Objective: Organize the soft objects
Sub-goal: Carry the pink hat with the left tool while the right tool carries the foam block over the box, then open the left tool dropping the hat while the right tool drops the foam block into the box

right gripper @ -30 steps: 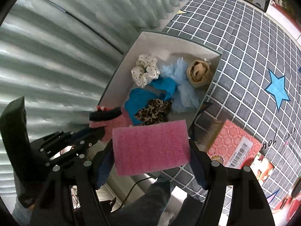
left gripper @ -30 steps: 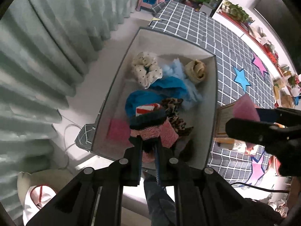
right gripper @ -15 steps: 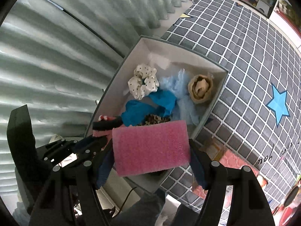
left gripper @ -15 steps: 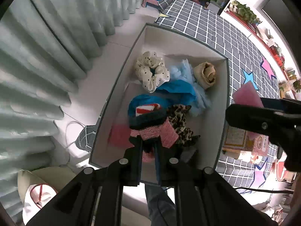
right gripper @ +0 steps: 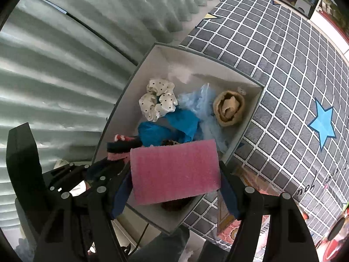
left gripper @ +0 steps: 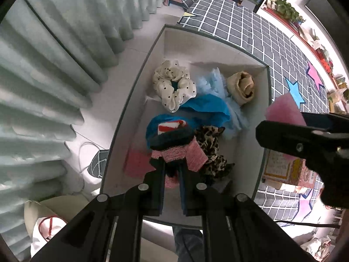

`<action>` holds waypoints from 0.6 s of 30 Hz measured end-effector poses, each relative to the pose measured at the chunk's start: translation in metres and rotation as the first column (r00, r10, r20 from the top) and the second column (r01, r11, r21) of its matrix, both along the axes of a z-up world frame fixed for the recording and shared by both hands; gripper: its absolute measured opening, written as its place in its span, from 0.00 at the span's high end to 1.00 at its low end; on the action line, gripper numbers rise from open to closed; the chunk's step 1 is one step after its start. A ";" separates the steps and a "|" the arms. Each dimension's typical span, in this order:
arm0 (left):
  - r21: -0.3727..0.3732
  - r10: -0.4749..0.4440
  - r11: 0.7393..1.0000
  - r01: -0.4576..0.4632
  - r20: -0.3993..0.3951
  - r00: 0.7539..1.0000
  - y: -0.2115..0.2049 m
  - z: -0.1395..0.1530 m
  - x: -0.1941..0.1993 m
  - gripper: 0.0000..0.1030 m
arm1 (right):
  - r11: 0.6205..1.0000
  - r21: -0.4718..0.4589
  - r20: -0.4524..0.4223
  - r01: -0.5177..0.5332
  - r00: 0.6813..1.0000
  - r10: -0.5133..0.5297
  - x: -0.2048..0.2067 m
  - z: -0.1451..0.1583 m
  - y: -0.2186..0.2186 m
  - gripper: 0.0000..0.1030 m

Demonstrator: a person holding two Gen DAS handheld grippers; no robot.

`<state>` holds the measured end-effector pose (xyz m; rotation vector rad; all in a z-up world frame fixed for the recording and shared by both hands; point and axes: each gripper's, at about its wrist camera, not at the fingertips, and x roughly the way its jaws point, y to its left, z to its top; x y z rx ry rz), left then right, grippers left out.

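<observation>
1. One checked grey cloth (right gripper: 272, 65) with blue and pink stars covers the table, the largest surface in both views, with pale pleated curtains (left gripper: 54, 65) beside it
2. A white box (left gripper: 139, 100) stands at the cloth's edge nearest the curtains; its walls are upright and its top open
3. Inside the box lie a bright blue cloth (left gripper: 207, 107), a pale blue fluffy piece (right gripper: 200, 102), a white polka-dot scrunchie (left gripper: 174, 87), a rolled beige sock (right gripper: 229, 109), a leopard-print scrunchie (left gripper: 211, 150) and a flat pink pad (left gripper: 137, 163) against the curtain-side wall
4. The right gripper (right gripper: 174, 172) pinches a pink foam sponge (right gripper: 174, 172) across its width between both fingers, held above the box's near corner
5. The left gripper (left gripper: 172, 163) is pressed together on a pink knit sock (left gripper: 181, 152) with a dark cuff and red-and-white stripes, hanging over the box's near half, above the blue cloth
6. A printed carton (right gripper: 226, 220) lies on the cloth just beside the box's near wall
</observation>
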<state>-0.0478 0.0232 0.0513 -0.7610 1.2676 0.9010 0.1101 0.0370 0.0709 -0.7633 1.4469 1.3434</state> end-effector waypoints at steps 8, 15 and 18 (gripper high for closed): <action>0.003 -0.006 1.000 0.006 -0.002 1.000 0.005 -0.001 0.006 0.88 | 1.000 -0.011 0.001 0.004 1.000 -0.004 0.002 -0.006 0.005 0.29; 0.004 -0.010 1.000 0.010 -0.004 1.000 0.012 -0.001 0.012 0.88 | 1.000 -0.018 0.003 0.009 1.000 -0.009 0.006 -0.010 0.010 0.29; 0.004 -0.015 1.000 0.015 -0.008 1.000 0.016 -0.002 0.016 0.88 | 1.000 -0.021 0.003 0.011 1.000 -0.011 0.006 -0.011 0.012 0.29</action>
